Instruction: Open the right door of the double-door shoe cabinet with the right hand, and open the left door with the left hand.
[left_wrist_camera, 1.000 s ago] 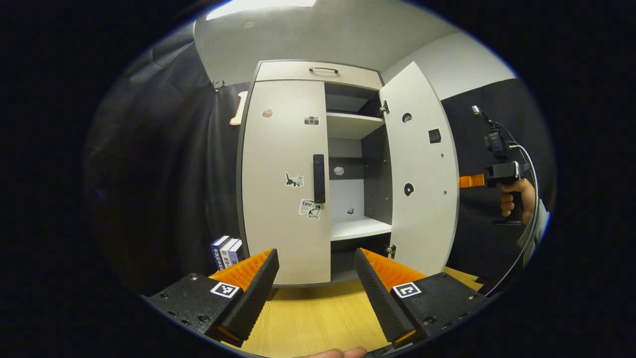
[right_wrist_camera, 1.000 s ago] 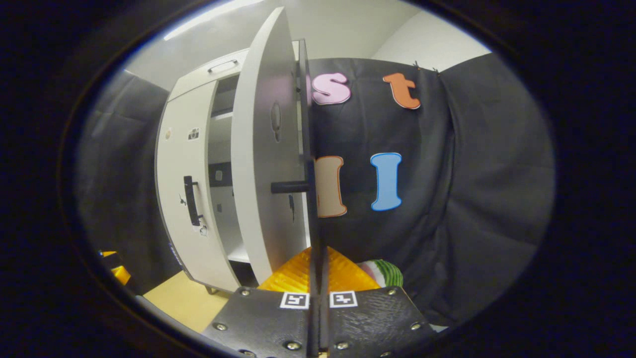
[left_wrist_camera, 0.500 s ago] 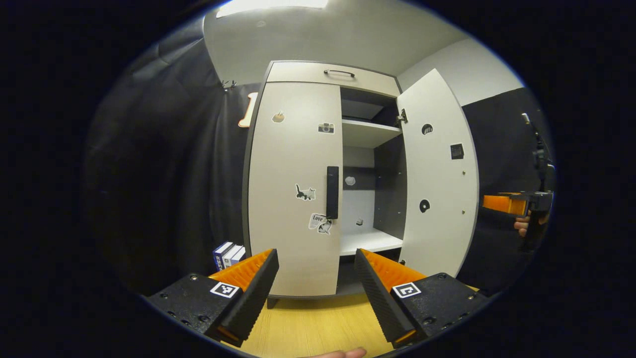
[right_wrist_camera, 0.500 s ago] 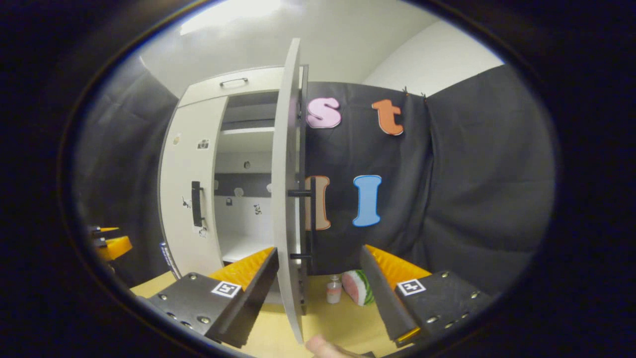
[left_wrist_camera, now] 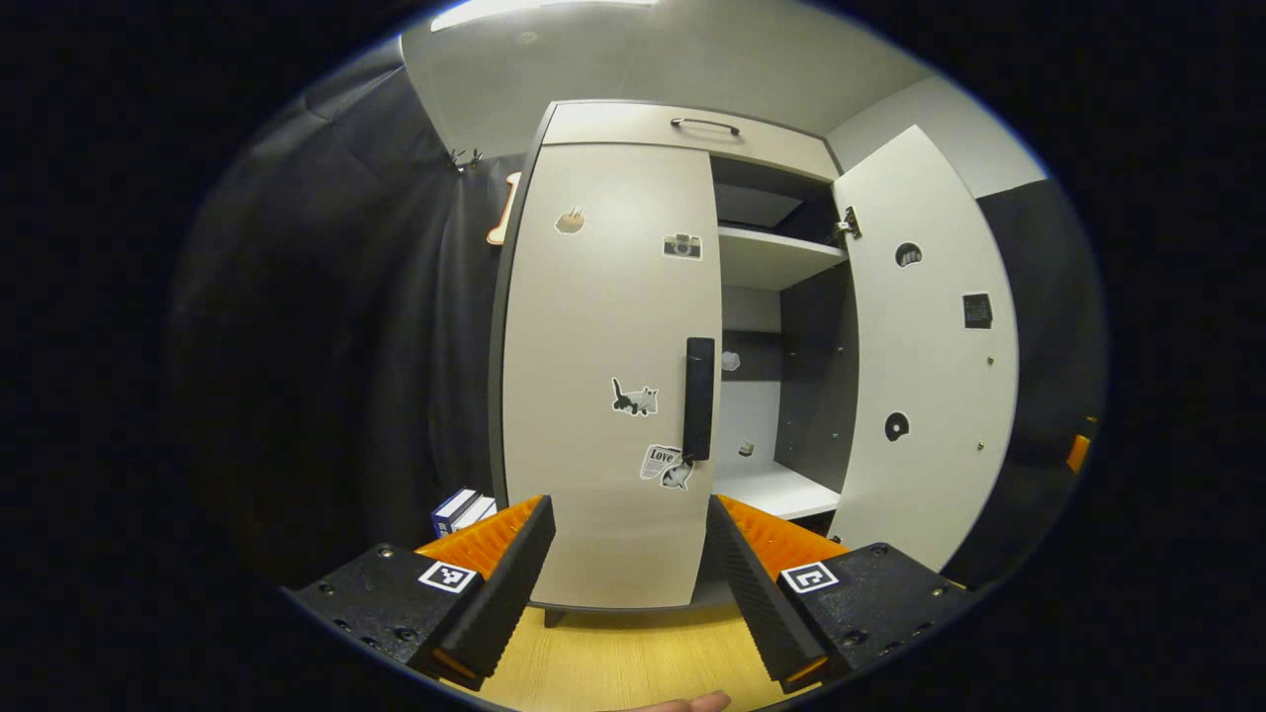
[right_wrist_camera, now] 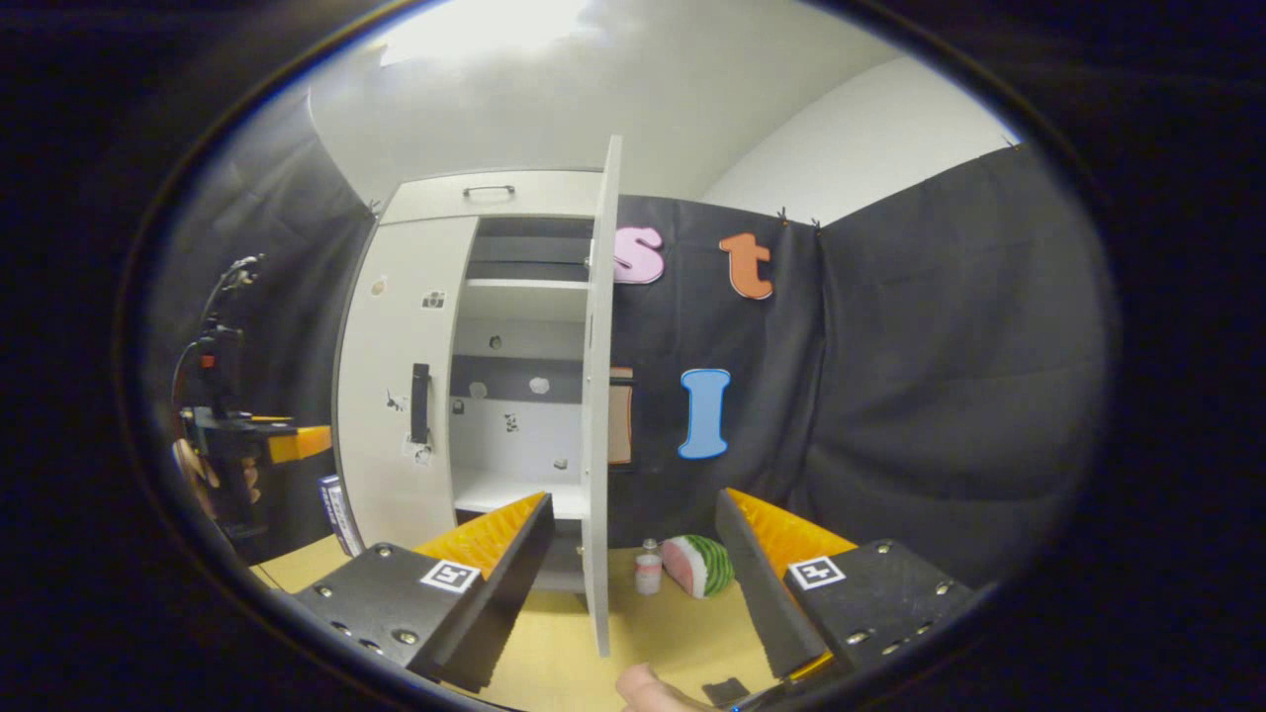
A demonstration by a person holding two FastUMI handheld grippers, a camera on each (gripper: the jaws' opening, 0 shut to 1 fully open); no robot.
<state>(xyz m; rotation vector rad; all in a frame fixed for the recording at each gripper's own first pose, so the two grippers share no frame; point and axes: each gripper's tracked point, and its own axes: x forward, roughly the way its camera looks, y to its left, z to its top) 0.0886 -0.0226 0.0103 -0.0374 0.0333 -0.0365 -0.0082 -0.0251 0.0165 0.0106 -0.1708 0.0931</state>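
Spread-fingered left gripper (left_wrist_camera: 628, 554): centre on closed white left door's (left_wrist_camera: 608, 376) black vertical bar handle (left_wrist_camera: 698, 398), clamp squarely, swing outward; right gripper (right_wrist_camera: 633, 559) likewise agape

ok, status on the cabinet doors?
Both grippers open, empty: left gripper, right gripper. Right door swung open, left door shut, its handle ungripped. Nothing blocking the handle.
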